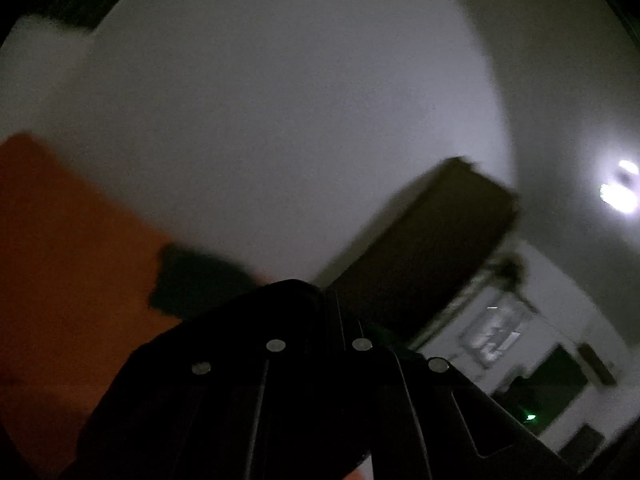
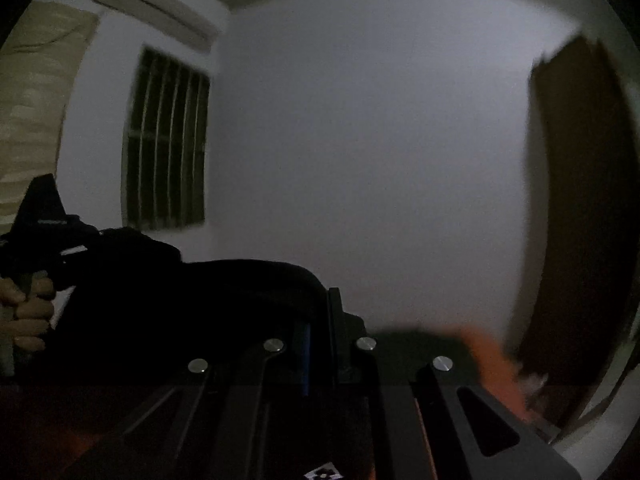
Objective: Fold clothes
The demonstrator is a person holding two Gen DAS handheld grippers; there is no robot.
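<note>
I have both tools raised toward the wall. My right tool (image 2: 326, 312) is clamped on dark black cloth (image 2: 168, 300) stretching toward my left tool (image 1: 326, 300), also closed on it. In this gloom, cloth could slip unnoticed

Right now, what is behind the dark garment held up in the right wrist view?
Behind the dark garment: a pale wall, a barred window upper left, and the left claw's body with a hand gripping it. Whatever lies below the cloth's top edge is covered.
</note>
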